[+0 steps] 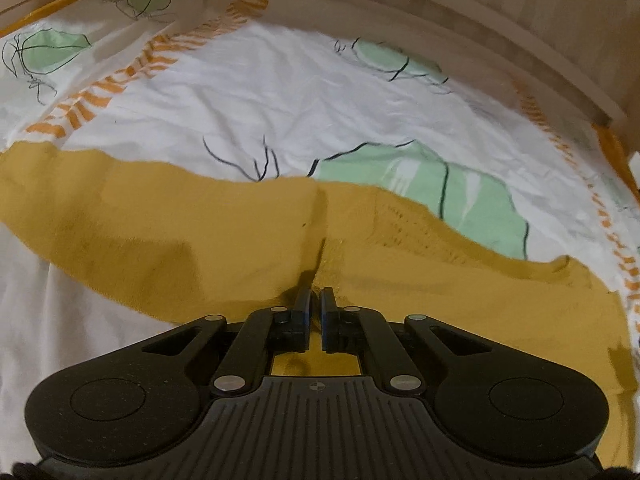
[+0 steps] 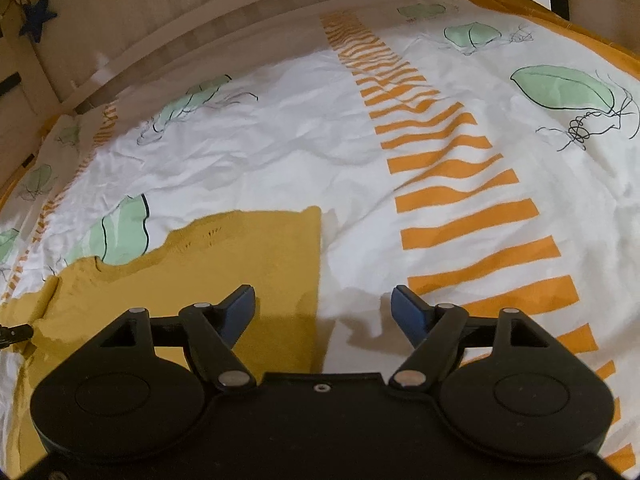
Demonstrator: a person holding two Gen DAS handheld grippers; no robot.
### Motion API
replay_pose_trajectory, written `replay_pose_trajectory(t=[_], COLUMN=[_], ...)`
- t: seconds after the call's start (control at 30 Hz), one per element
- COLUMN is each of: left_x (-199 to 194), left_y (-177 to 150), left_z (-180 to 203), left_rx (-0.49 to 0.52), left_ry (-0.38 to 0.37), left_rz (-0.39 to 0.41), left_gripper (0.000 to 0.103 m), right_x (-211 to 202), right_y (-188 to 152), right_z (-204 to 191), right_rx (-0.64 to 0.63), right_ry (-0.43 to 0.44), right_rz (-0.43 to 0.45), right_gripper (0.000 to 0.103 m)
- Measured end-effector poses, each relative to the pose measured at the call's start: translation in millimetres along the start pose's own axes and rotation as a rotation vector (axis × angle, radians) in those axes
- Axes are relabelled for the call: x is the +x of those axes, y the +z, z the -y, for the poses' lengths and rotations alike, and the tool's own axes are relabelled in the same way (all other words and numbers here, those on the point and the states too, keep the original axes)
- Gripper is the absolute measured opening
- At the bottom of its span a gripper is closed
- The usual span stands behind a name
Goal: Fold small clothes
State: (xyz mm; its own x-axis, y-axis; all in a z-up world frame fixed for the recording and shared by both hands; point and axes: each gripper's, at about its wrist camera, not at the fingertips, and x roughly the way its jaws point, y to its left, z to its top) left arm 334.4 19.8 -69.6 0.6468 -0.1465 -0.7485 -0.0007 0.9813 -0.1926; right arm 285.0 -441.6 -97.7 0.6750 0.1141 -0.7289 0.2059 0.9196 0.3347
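A small mustard-yellow garment (image 1: 208,240) lies spread on a bed, over a white bedsheet (image 1: 248,92) printed with pale green leaf shapes, thin black scribbled lines and bands of orange stripes. The left gripper (image 1: 316,300) points down at the cloth with its two fingers pressed nearly together, and a ridge of the yellow fabric rises right at their tips, so it pinches a fold of the garment there. A crease runs away from that pinch up the middle of the cloth, and to the right of it a patch of open knit pattern shows near the garment's upper edge. From the right wrist view the same garment (image 2: 256,248) reaches in from the left and ends in a straight vertical edge. The right gripper (image 2: 323,302) hangs over that edge with its blue-padded fingers spread wide: the left pad (image 2: 239,312) is above the yellow cloth, the right pad (image 2: 410,312) above the bare sheet, and neither presses on anything. Beyond the bed a pale wooden frame (image 2: 168,36) curves along the far side, and a dark blue star (image 2: 36,20) hangs on the wall at the upper left.
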Motion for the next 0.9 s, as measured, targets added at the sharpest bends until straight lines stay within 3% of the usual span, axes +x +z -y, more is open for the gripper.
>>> replay_pose_trajectory(t=[0.17,0.4,0.5,0.7,0.9], left_x=[8.6,6.7,-2.7,-32.5,-42.6], left_y=[-4.2,-1.7,0.4,10.7,26.3], left_z=[0.0,3.0,6.4,10.0,-27.1], left_rx=[0.026,0.075,0.094,0.144,0.019], left_ry=[0.018,0.019,0.007,-0.04,0.001], left_rz=[-0.057,-0.095,-0.074,0.04,0.08], left_gripper=[0.007,0.011,0.025,0.039,0.045], right_x=[4.9,10.7,5.6,-10.3,-13.9], right_y=[-3.4,-9.1,-7.7,0.0,-0.6], right_z=[0.4,-8.4,-10.1,-14.8,-33.8], right_rx=[-0.001,-0.075,-0.063,-0.014,-0.026], right_ry=[-0.012,-0.096,-0.102,-0.08,-0.005], right_rz=[-0.035,-0.098,-0.086,-0.01,-0.005], right_gripper=[0.077,0.077,0.077,0.08,0.086])
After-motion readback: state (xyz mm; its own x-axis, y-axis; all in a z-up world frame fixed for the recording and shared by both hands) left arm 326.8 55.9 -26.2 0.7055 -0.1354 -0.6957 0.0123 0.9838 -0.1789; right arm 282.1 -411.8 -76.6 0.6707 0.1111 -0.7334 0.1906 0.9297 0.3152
